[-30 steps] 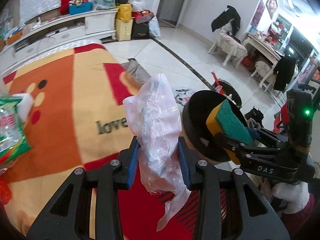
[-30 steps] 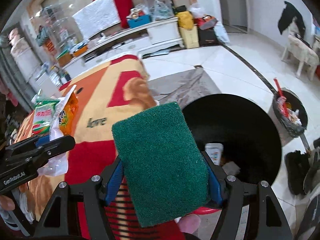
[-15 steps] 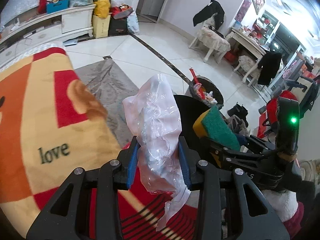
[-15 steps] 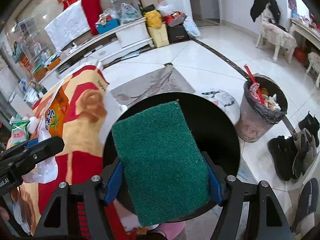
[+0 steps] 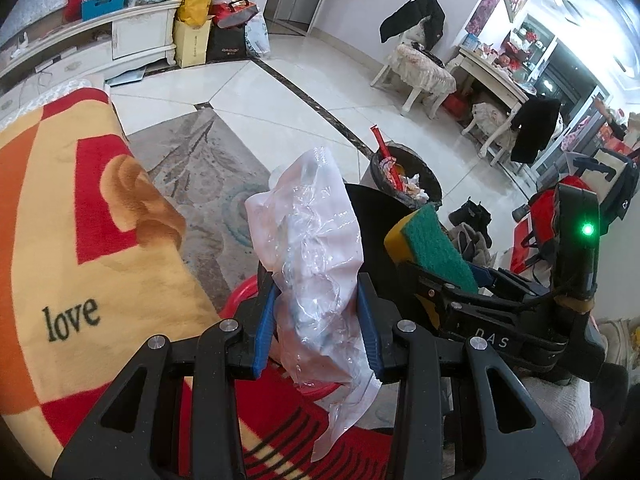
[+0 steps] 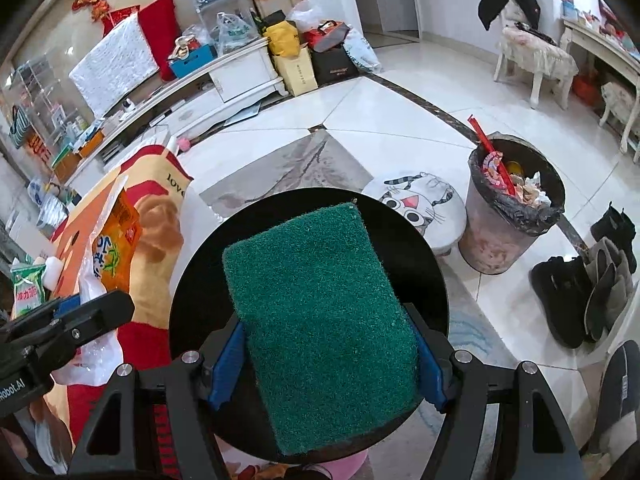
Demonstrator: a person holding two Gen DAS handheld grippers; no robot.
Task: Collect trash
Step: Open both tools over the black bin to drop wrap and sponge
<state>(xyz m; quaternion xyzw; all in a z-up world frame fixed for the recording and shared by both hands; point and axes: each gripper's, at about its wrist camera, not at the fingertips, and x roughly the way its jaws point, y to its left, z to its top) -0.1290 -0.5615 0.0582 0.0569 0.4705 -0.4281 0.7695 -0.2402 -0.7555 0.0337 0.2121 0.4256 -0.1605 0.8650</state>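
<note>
My left gripper (image 5: 318, 328) is shut on a crumpled clear plastic bag (image 5: 310, 248), held upright above the floor. My right gripper (image 6: 324, 364) is shut on a green and yellow scouring sponge (image 6: 320, 320), held over a round black bin (image 6: 424, 264). In the left wrist view the sponge (image 5: 434, 246) and right gripper sit just right of the bag, in front of the black bin (image 5: 368, 208). A full grey trash bin (image 6: 508, 224) with a black liner stands on the floor to the right; it also shows in the left wrist view (image 5: 404, 176).
A table with an orange, red and yellow cloth (image 5: 60, 208) lies to the left, with snack packets (image 6: 114, 240) on it. A cat-face stool (image 6: 420, 204) stands beside the grey bin. Shoes (image 6: 592, 296) line the right side. A white cabinet (image 6: 240, 72) stands at the back.
Both grippers have swung right, away from the table, with the bag and sponge still held. The grey trash bin has come further into view, and the black bin's contents no longer show.
</note>
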